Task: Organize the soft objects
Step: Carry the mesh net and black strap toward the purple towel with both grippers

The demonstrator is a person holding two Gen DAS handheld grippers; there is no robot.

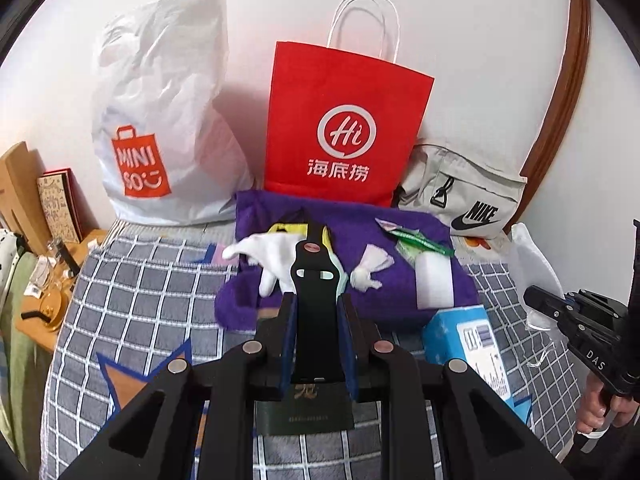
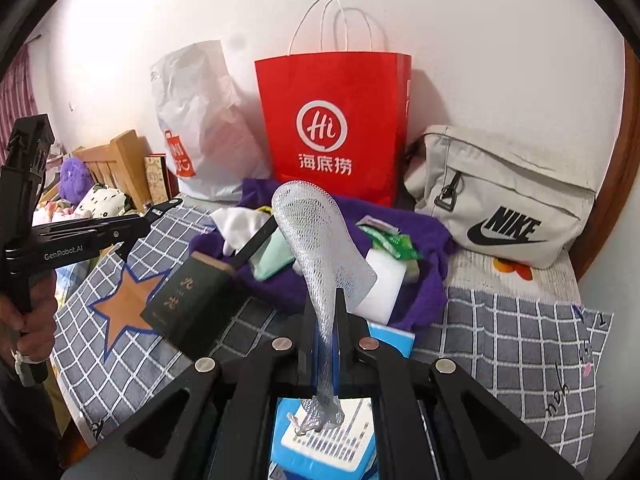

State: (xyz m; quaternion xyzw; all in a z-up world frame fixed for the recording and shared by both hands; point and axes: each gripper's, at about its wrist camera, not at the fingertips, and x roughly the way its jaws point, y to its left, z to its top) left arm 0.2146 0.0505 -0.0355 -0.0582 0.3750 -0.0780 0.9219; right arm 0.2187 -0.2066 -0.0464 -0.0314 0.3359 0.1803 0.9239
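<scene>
While the left gripper (image 1: 318,312) clamps a stiff black strap (image 1: 312,280), the right gripper (image 2: 326,340) pinches the light, floppy mesh sleeve (image 2: 316,240) near its gathered end, the surest hold.

Your left gripper (image 1: 316,320) is matte black plastic with blue pads lining the fingers (image 1: 289,336) and round silver screws at the linkage joints, plus white "GenRobot.AI" lettering on its side. Your right gripper (image 2: 325,344) has the same black build with "DAS" printed on it, and both your bare-skinned hands (image 2: 34,320) wrap dark grips.
</scene>
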